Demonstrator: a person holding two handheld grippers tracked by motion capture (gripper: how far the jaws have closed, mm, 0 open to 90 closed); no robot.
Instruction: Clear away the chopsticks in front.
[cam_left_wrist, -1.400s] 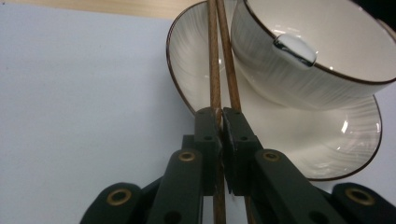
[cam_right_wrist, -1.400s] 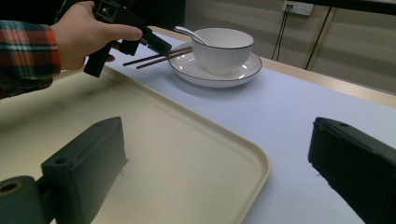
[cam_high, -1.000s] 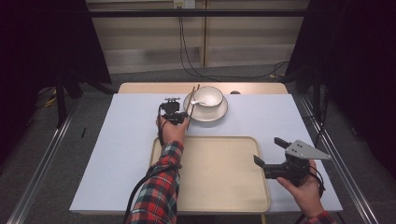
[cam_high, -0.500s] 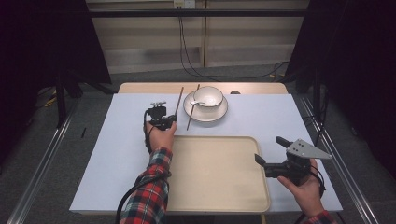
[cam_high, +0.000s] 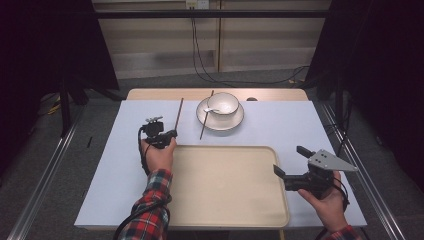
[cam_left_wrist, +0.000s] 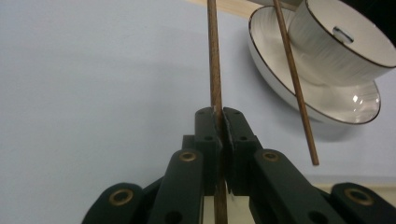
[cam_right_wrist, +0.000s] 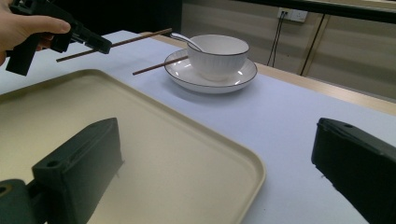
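My left gripper (cam_high: 172, 134) (cam_left_wrist: 219, 123) is shut on a brown chopstick (cam_high: 178, 112) (cam_left_wrist: 214, 60), which it holds near one end; the stick points away toward the table's far edge, left of the plate. A second chopstick (cam_high: 206, 115) (cam_left_wrist: 292, 79) leans on the rim of the white plate (cam_high: 235, 121) (cam_right_wrist: 233, 79). A white bowl (cam_high: 223, 103) (cam_right_wrist: 217, 53) with a spoon (cam_right_wrist: 184, 39) in it stands on that plate. My right gripper (cam_high: 288, 159) (cam_right_wrist: 215, 135) hangs open over the right edge of the beige tray (cam_high: 225, 185), nothing between its jaws.
The tray (cam_right_wrist: 140, 154) lies bare at the near middle of the pale blue table cover (cam_high: 115, 165). A strip of wooden tabletop (cam_high: 160, 94) shows at the far edge. Cables run down the wall behind.
My left hand has carried the chopstick leftward and nearer, away from the plate toward the tray's far left corner. The right gripper has stayed where it was.
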